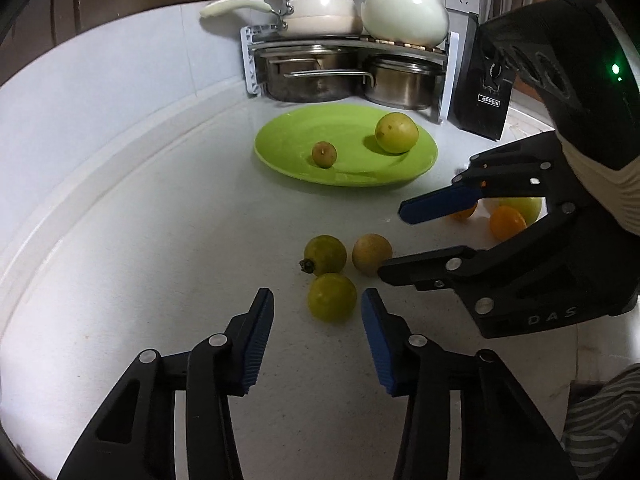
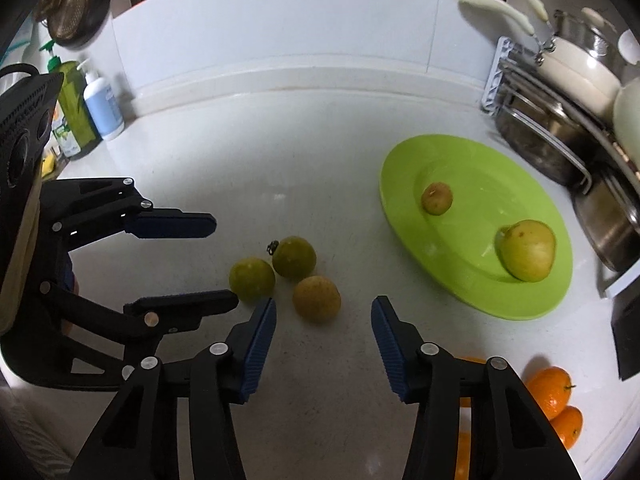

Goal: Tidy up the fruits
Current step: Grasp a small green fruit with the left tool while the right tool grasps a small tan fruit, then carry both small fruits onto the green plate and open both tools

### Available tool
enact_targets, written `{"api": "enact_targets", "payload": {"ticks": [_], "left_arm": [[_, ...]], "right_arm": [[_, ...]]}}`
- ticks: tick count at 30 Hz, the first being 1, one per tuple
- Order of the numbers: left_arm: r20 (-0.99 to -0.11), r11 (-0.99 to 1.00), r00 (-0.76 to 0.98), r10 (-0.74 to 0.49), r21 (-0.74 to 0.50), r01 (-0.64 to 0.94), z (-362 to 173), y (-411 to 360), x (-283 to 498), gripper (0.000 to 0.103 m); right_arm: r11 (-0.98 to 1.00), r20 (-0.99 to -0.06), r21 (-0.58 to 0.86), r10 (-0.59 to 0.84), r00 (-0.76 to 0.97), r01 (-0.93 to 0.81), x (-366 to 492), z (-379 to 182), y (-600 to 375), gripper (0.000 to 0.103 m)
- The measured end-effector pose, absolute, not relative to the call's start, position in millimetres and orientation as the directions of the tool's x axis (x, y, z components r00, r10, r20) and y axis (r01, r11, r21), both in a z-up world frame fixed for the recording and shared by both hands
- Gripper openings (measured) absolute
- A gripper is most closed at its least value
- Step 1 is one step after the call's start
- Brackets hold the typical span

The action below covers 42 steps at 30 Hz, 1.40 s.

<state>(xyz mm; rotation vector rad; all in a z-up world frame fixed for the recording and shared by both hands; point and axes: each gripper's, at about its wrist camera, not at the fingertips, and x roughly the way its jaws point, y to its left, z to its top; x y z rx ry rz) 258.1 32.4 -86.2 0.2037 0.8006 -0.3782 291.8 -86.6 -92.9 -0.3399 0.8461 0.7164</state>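
Both hand-held grippers — left (image 1: pixel 318 308), right (image 2: pixel 324 316) — gape, holding nothing; oranges (image 2: pixel 550 390) sit half-hidden behind the right's fingers.

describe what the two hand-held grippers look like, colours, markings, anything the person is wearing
Both are matte black linkage frames with silver rivets and blue ribbed pads on two straight fingers. The right hand-held gripper carries faint "DAS" lettering on its body and a green light on the housing above. The left hand-held gripper has a black perforated housing with a cream band beneath it. A grey striped sleeve shows at the lower right of the left wrist view.
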Motion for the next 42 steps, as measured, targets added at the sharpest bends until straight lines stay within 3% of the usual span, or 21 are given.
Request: {"api": "enact_targets", "payload": {"ticks": [17,25,42], "left_arm": [[-0.755,0.899,0.591,-0.286,0.001,0.437,-97,26,272,0.029],[-0.751,0.914,0.596,-0.286,-0.027,0.404,-94,31,271,0.029],[-0.698,0.940,0.665,-0.267,-0.037,0.338,-61,37,251,0.029]], "right_arm": [[0.707,-0.801,0.031,0.439,0.406,-0.706,305,-104,-80,0.039],[0.705,-0.799,0.038,0.447,0.402,-0.708,305,-105,-78,0.031],[0.737,-0.743,0.055,0.481,0.465,-0.674,288,-81,-92,0.031]]}}
